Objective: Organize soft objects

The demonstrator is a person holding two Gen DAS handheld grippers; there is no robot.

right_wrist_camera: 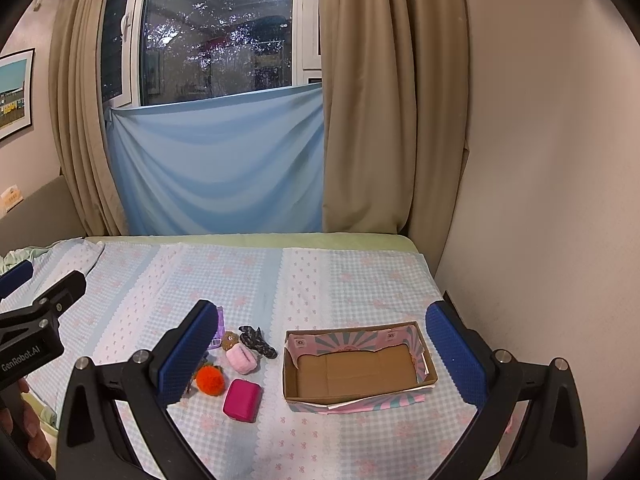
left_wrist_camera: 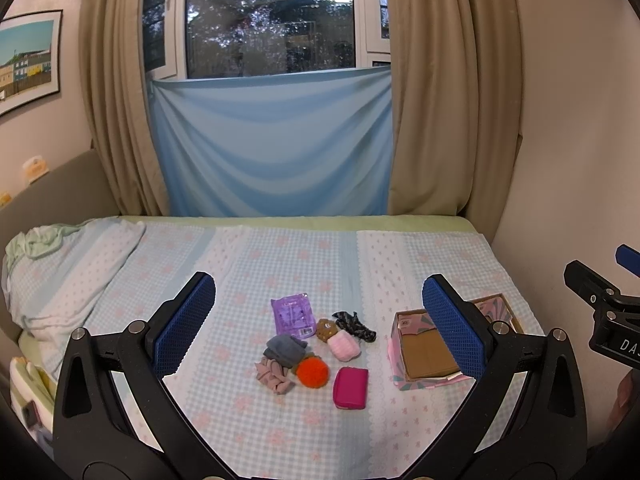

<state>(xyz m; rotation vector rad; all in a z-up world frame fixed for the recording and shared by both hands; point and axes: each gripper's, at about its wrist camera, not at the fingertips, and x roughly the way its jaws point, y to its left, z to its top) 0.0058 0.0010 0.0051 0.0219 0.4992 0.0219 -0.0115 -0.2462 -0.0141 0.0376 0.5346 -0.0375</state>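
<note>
**Bed inventory: one box, loose soft items, two pairs of tongs**

Container: a cardboard box point(right_wrist_camera: 356, 368) with pink-and-teal patterned walls is sitting open on the checked bedspread point(right_wrist_camera: 320, 280); only its bare brown floor is showing, nothing inside.

Soft items, all lying outside the box at its 9 o'clock, well apart from it: magenta pouch point(right_wrist_camera: 242, 400); orange pompom point(right_wrist_camera: 209, 378) just beside it at 10 o'clock; pink plush piece point(right_wrist_camera: 241, 360) touching a brown cookie-like piece point(right_wrist_camera: 229, 340); dark patterned scrunchie point(right_wrist_camera: 256, 340); grey cloth point(left_wrist_camera: 285, 348) lying over a mauve scrunchie point(left_wrist_camera: 273, 376); purple packet point(left_wrist_camera: 292, 314), print too small to read.

Left tongs point(left_wrist_camera: 318, 328): jaws standing wide apart, gripping nothing, hovering over the pile.

Right tongs point(right_wrist_camera: 322, 354): jaws wide apart, gripping nothing, bracketing the box.

Writing: "GenRobot.AI" is showing on the left tool's body.
</note>
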